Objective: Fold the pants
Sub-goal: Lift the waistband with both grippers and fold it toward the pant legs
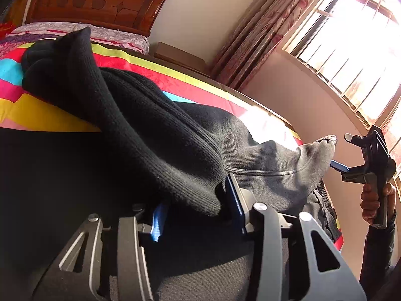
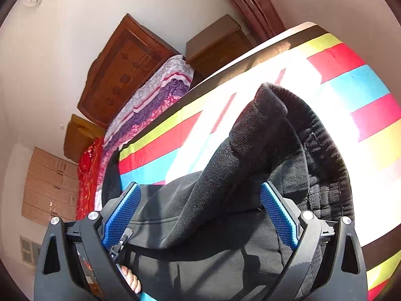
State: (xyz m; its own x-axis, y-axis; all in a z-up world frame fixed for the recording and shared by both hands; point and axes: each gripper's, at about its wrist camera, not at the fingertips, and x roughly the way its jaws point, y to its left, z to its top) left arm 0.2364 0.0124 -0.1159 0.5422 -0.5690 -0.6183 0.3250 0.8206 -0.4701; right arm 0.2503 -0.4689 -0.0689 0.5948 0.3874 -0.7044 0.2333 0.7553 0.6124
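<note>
Black pants [image 1: 155, 135] lie bunched on a bright striped bedspread [image 1: 45, 110]. In the left wrist view a thick knit leg end fills the gap between the blue pads of my left gripper [image 1: 196, 210], which is shut on it. My right gripper [image 1: 344, 151], held by a hand [image 1: 371, 200], hovers open just right of a raised sunlit corner of the pants [image 1: 323, 148]. In the right wrist view my right gripper [image 2: 200, 215] stands wide open, with a fold of the pants [image 2: 225, 170] running between and beyond its pads. The ribbed waistband [image 2: 328, 165] curves to the right.
A wooden headboard [image 1: 100, 0] and a purple patterned quilt [image 1: 112, 37] are at the bed's far end, beside a nightstand [image 1: 180, 57]. Curtains [image 1: 263, 32] and a barred window [image 1: 351, 50] are on the right. The bed edge [image 1: 250, 100] runs close to the pants.
</note>
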